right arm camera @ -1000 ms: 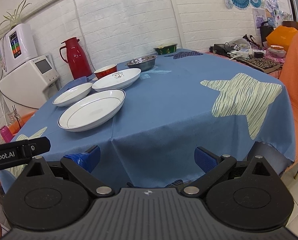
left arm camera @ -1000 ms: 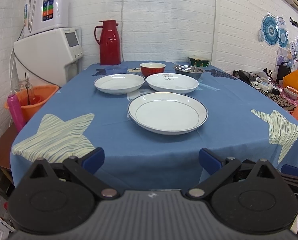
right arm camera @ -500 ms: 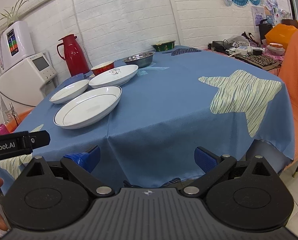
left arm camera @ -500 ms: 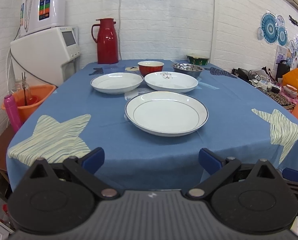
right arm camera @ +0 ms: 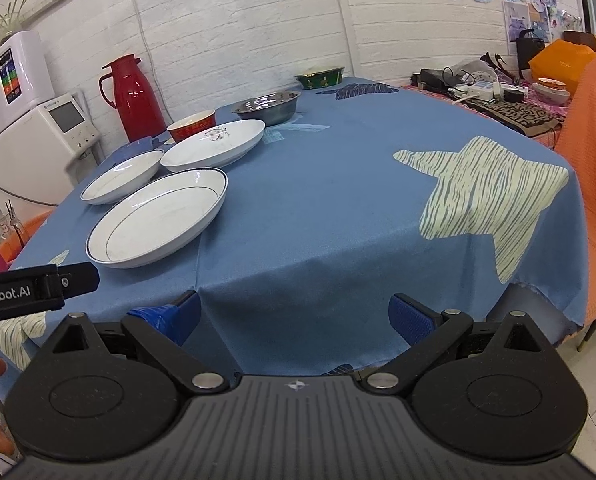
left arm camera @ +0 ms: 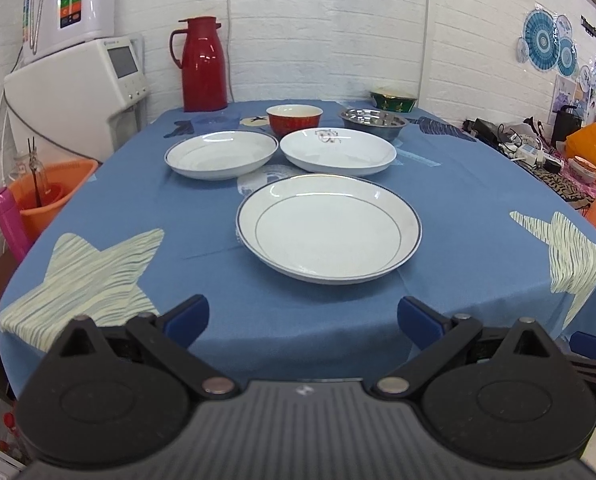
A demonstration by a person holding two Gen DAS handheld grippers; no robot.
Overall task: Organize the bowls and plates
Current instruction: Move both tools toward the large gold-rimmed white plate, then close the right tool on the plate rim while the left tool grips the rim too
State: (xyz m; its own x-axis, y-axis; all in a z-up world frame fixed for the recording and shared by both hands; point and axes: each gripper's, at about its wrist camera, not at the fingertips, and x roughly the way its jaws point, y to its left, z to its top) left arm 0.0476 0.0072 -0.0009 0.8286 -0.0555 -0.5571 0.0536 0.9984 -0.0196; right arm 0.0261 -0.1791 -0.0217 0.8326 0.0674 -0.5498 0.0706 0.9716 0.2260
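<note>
While both tools hang short of the near edge of the blue-clothed surface, the left hand-held gripper at the bottom of its frame is spread wide with nothing between its blue pads, and the right hand-held gripper at the bottom of its own frame is likewise spread and empty. Just above centre in the left view lies a large white plate with a dark rim line. Beyond it, side by side, sit a smaller rimmed plate on the left and a plate with a small painted motif on the right. Behind these stand a red bowl and a steel bowl, with a green bowl farthest back. At upper left a red thermos jug stands against the white brick wall.
</note>
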